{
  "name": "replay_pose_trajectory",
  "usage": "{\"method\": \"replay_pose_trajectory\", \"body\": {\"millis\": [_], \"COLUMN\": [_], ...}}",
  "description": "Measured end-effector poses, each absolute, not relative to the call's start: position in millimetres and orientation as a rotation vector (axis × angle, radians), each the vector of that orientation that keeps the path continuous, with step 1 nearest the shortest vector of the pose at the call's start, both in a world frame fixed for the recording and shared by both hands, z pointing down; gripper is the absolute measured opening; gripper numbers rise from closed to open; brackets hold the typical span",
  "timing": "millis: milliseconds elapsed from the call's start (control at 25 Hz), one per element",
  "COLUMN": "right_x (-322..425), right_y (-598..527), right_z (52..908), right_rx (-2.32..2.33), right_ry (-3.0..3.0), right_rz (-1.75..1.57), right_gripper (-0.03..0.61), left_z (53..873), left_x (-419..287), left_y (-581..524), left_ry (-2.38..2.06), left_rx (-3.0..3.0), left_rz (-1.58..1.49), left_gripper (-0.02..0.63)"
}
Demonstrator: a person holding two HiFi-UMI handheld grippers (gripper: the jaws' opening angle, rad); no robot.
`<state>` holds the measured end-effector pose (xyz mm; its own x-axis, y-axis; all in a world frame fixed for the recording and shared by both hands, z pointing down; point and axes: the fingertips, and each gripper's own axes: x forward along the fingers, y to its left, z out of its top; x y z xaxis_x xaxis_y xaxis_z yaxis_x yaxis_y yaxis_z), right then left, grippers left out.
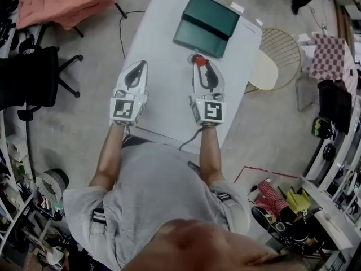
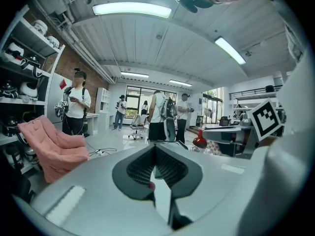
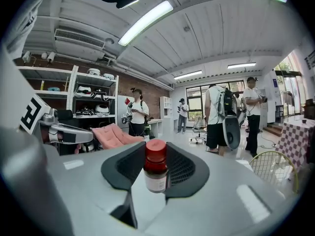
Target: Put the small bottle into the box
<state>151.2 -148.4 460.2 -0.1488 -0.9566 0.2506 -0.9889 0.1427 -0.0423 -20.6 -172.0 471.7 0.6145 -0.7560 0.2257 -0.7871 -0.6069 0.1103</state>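
**Open-plan robotics lab or workshop**

Around the white table [image 1: 163, 89] lies a bare concrete floor [image 1: 84, 134]. Left of it stands a black office chair [image 1: 34, 78], right of it cluttered shelves [image 1: 338, 174]. Beyond it are gear-laden racks [image 3: 93, 100], a brick wall [image 3: 150, 104], strip lights [image 2: 132, 9] and standing people [image 2: 160, 114].

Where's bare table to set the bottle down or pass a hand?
Bare table: the lane between left gripper and right gripper, and the whole stretch ahead of the left gripper, up past the left side of the box. Tight: right gripper's tip nears the box.
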Motion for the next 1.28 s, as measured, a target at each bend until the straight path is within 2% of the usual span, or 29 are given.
{"method": "replay_pose_trajectory", "body": {"millis": [640,1280], "right_x": [141,136], "right_y": [-252,-298], "right_z": [511,574], "right_rx": [1.839,1.807], "right_ry": [-2.286,-2.275], "right_rz": [0.299,0.377], "right_gripper": [0.13,0.13], "left_z": [542,593], "left_x": [-32,-29], "left_y": [-240,-267], "left_ry": [-1.305,-1.247], "left_rx": [2.519,2.443], "left_rz": [0.305,0.355], "left_gripper": [0.011,0.011]}}
